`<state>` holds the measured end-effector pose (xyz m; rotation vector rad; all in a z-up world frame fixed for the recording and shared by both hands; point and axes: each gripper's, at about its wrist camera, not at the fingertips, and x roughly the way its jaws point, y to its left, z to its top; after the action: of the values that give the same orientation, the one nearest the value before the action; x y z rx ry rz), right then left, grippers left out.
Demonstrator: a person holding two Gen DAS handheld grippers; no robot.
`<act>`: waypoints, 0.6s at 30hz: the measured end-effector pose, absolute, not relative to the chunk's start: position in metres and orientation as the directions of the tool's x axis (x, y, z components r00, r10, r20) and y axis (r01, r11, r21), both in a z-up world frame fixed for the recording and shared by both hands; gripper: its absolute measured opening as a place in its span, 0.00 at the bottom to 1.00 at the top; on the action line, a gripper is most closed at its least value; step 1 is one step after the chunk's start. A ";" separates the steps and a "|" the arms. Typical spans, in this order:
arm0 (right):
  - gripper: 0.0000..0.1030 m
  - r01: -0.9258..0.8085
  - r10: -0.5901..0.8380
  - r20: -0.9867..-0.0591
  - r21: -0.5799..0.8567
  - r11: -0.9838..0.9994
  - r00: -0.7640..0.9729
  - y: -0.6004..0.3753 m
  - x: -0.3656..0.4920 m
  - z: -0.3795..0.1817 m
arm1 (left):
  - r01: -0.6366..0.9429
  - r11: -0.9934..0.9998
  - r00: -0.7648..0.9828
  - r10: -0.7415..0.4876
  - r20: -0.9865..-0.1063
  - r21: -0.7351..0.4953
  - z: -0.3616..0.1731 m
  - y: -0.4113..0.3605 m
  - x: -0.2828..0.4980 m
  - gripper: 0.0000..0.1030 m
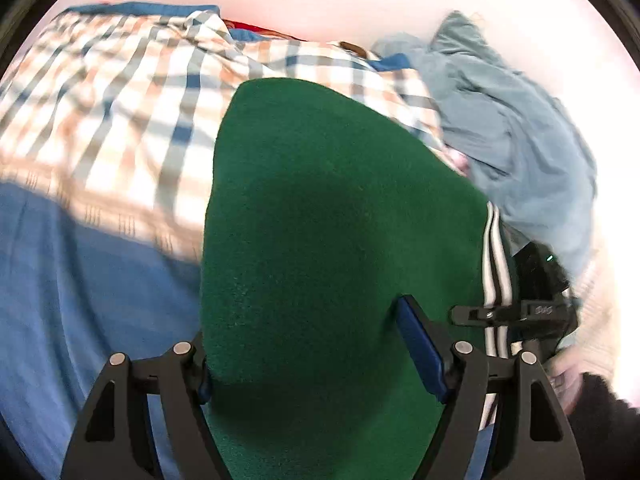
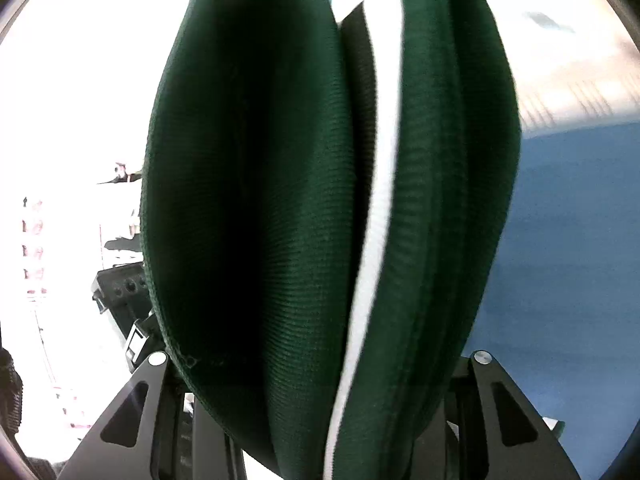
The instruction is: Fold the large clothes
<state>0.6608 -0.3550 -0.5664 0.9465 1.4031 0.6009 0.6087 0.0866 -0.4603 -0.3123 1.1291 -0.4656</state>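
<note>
A dark green garment (image 1: 320, 220) with white side stripes (image 1: 494, 272) hangs folded between both grippers. In the left wrist view it fills the gap of my left gripper (image 1: 304, 332): the blue right pad (image 1: 420, 352) presses its edge and the left pad is hidden behind the cloth. The right gripper (image 1: 516, 312) shows as a black body at the striped edge, with a hand (image 1: 564, 376) behind it. In the right wrist view thick folds of the green garment (image 2: 248, 200) with a white stripe (image 2: 380, 200) bulge out of my right gripper (image 2: 320, 340), hiding its fingertips.
A plaid shirt (image 1: 120, 100) lies spread at the back left on a blue sheet (image 1: 80, 300). A crumpled blue-grey garment (image 1: 500, 120) lies at the back right. The blue sheet (image 2: 560, 240) also shows to the right of the right gripper.
</note>
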 end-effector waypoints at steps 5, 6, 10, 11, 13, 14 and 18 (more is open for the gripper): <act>0.41 0.193 0.801 -0.594 0.797 0.573 0.077 -0.339 0.753 -0.607 | 0.178 0.875 0.299 -0.484 -0.822 -0.451 -0.522 0.084 0.691 0.71; 0.41 0.212 0.797 -0.600 0.789 0.577 0.064 -0.345 0.763 -0.620 | 0.165 0.881 0.287 -0.474 -0.833 -0.444 -0.540 0.084 0.704 0.72; 0.56 0.259 0.765 -0.644 0.742 0.619 0.018 -0.354 0.774 -0.646 | 0.151 0.893 0.272 -0.450 -0.850 -0.424 -0.562 0.086 0.707 0.74; 0.60 0.257 0.747 -0.665 0.724 0.640 0.012 -0.360 0.761 -0.646 | 0.156 0.894 0.275 -0.449 -0.850 -0.421 -0.561 0.086 0.704 0.74; 0.72 0.247 0.682 -0.731 0.665 0.705 0.018 -0.369 0.732 -0.637 | 0.160 0.902 0.281 -0.430 -0.858 -0.400 -0.552 0.086 0.696 0.74; 0.75 0.233 0.639 -0.769 0.627 0.744 0.027 -0.367 0.727 -0.629 | 0.163 0.910 0.289 -0.413 -0.864 -0.380 -0.548 0.086 0.690 0.74; 0.90 0.177 0.344 -0.935 0.355 0.918 0.089 -0.358 0.693 -0.585 | 0.129 0.965 0.369 -0.260 -0.892 -0.228 -0.527 0.081 0.666 0.74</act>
<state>0.6929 -0.3578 -0.5854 0.4297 1.4906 0.1296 0.6660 0.0808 -0.5270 -0.1266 1.1669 -0.2506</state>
